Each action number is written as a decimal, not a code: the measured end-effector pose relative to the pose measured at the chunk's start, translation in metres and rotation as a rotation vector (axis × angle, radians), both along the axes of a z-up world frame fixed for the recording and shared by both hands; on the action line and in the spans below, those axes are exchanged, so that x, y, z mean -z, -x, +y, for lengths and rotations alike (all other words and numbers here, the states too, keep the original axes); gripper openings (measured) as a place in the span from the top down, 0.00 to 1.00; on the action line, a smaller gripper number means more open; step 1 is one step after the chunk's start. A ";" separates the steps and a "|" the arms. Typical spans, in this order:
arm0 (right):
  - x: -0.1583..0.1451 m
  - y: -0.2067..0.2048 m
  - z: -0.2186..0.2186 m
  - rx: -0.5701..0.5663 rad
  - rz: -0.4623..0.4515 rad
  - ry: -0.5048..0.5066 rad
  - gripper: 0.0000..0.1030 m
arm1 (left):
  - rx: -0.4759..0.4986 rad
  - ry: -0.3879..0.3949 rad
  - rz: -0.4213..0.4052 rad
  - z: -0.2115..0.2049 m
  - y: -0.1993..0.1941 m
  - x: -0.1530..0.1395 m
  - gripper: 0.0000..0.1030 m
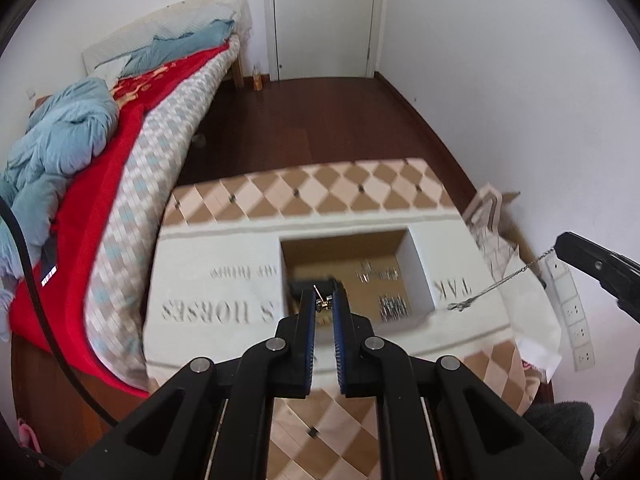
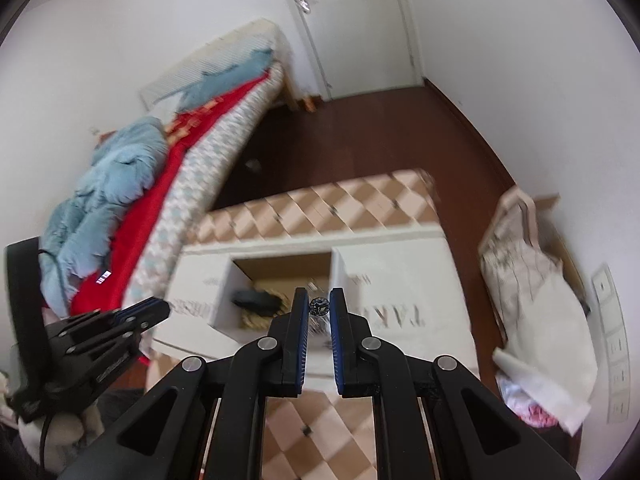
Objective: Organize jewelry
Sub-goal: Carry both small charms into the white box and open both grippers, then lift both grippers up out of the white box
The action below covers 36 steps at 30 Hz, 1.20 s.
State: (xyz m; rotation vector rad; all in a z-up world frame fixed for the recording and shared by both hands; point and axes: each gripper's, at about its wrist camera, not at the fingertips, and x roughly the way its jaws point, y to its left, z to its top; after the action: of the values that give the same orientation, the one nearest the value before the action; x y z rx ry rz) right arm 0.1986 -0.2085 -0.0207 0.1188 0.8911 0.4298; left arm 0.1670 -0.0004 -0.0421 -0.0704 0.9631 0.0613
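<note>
A white jewelry box (image 1: 224, 276) with grey lettering and a square open compartment (image 1: 352, 256) sits on a checkered table. Silver pieces (image 1: 394, 305) lie inside it. My left gripper (image 1: 325, 302) is shut on a small gold piece (image 1: 323, 303), held over the compartment's near left edge. My right gripper (image 2: 319, 307) is shut on a small dark round bead (image 2: 319, 306) of a silver chain. In the left wrist view the right gripper (image 1: 560, 249) holds the chain (image 1: 504, 280), which hangs down to the box top. A dark object (image 2: 256, 299) lies in the compartment.
The checkered table (image 1: 344, 184) stands beside a bed (image 1: 120, 152) with red and blue bedding. A bag (image 2: 536, 292) and a wall power strip (image 1: 572, 312) are at the right. A white door (image 1: 324, 16) is at the far end of the dark wood floor.
</note>
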 end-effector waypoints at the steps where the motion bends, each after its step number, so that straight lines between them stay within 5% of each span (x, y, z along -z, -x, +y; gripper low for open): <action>1: -0.005 -0.004 0.006 -0.012 -0.007 0.004 0.89 | 0.002 -0.001 -0.003 0.005 -0.006 -0.003 0.94; 7: -0.001 -0.036 0.044 -0.080 0.007 0.035 0.89 | 0.011 -0.004 0.019 0.024 -0.043 -0.004 0.94; 16: 0.064 -0.080 0.081 -0.131 0.152 0.052 0.89 | 0.053 0.033 0.157 0.037 -0.100 0.039 0.94; 31: 0.123 -0.114 0.092 -0.130 0.381 0.051 0.88 | 0.095 0.130 0.354 0.034 -0.149 0.097 0.90; 32: 0.125 -0.114 0.091 -0.124 0.383 0.060 0.85 | 0.088 0.136 0.352 0.035 -0.150 0.096 0.90; 34: 0.123 -0.114 0.088 -0.103 0.370 0.084 0.59 | 0.079 0.123 0.344 0.037 -0.153 0.091 0.84; 35: 0.122 -0.114 0.086 -0.096 0.362 0.091 0.52 | 0.072 0.119 0.336 0.039 -0.155 0.089 0.71; 36: 0.120 -0.113 0.084 -0.087 0.350 0.102 0.41 | 0.064 0.112 0.325 0.041 -0.155 0.086 0.46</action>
State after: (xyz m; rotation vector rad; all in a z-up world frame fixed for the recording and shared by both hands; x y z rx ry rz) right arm 0.3114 -0.1245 -0.1403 0.0623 1.2646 0.4506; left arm 0.3219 0.0405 -0.1277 -0.1354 1.2923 -0.0419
